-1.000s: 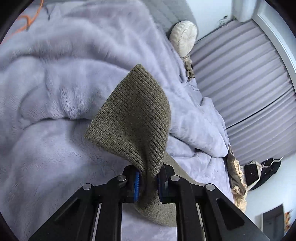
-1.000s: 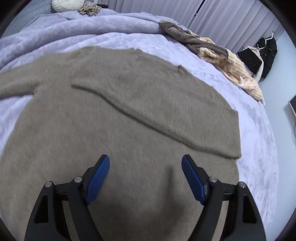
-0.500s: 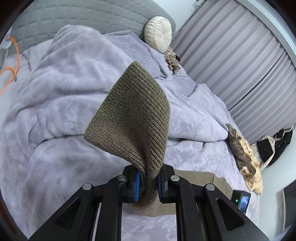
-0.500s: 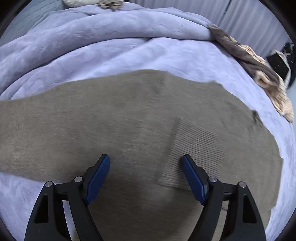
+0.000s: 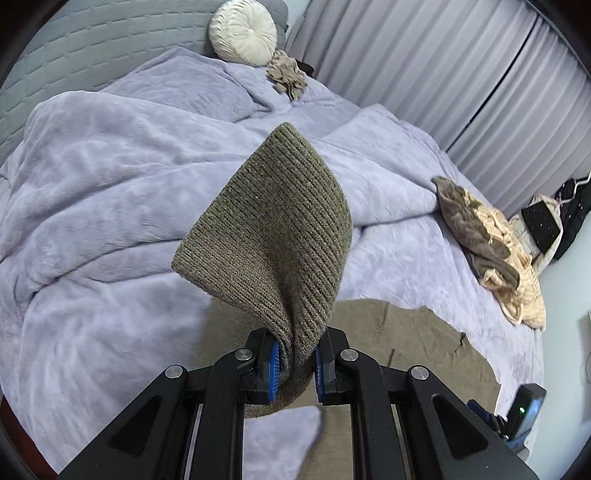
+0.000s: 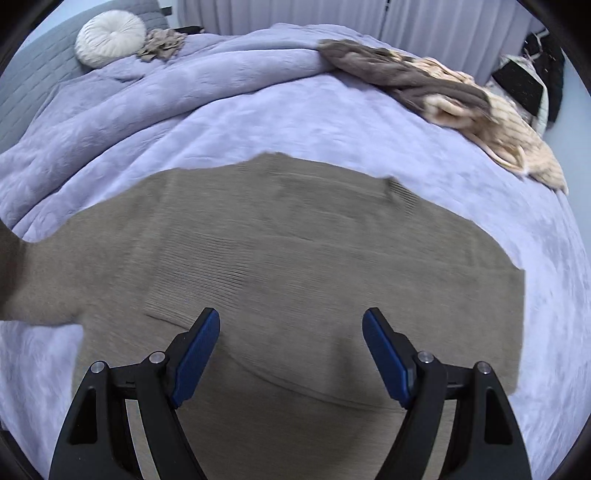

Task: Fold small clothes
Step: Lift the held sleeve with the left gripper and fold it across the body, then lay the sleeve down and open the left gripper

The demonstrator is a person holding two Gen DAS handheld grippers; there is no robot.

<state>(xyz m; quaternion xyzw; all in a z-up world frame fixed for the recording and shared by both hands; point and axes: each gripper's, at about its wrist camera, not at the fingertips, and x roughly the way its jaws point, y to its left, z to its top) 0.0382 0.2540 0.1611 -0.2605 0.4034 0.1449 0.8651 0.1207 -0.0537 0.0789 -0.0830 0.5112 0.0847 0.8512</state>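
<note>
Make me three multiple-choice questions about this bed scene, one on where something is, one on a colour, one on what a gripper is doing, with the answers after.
1. Where is the round cream cushion?
A. at the head of the bed by the grey headboard
B. on the spread sweater
C. between the right gripper's fingers

2. What colour is the sweater lying on the blanket?
A. bright red
B. olive-brown
C. white

3. What is the left gripper doing?
A. standing wide open, empty
B. clamped on the cushion
C. clamped on a ribbed sweater cuff

Answers: 1 A, it sits against the headboard; 2 B, the knit is olive-brown; 3 C, the ribbed knit is pinched between its blue pads, while the right gripper is open above the sweater.
</note>
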